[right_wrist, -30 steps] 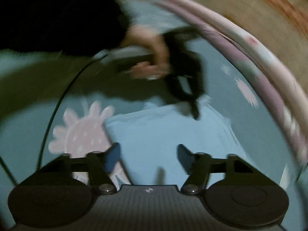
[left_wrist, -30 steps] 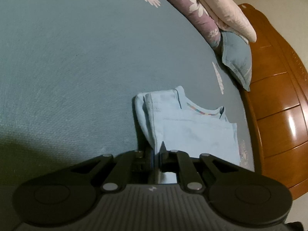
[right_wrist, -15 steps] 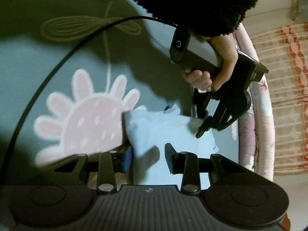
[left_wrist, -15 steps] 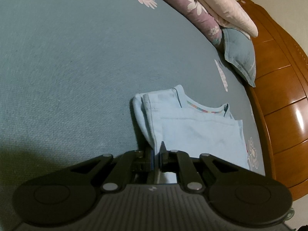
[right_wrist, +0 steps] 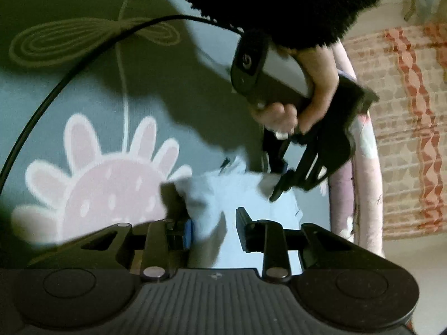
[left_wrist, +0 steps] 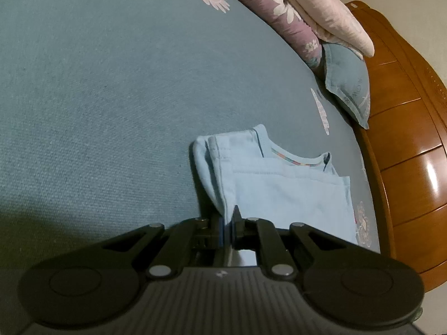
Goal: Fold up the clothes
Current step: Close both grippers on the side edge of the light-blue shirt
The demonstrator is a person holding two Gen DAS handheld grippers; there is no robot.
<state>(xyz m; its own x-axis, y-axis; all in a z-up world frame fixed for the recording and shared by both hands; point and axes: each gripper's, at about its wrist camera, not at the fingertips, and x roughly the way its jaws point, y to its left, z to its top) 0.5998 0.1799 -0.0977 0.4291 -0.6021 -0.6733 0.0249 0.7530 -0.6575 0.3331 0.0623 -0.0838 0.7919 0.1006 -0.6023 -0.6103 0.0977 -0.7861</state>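
- Left wrist view: the left gripper [left_wrist: 228, 224] is clamped on the near edge of the light blue garment [left_wrist: 285, 189], half-folded on the teal bedsheet [left_wrist: 111, 97].
- Right gripper [right_wrist: 215, 230] is closing around the garment's opposite corner, pads not yet pressing.
- Next, I judge: finish that pinch, then lift both corners together for another fold.

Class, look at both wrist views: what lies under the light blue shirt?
The light blue shirt lies on the teal bedsheet, and part of a pink flower print shows beside it. Whether the print continues beneath the shirt cannot be seen; the fabric covers it.
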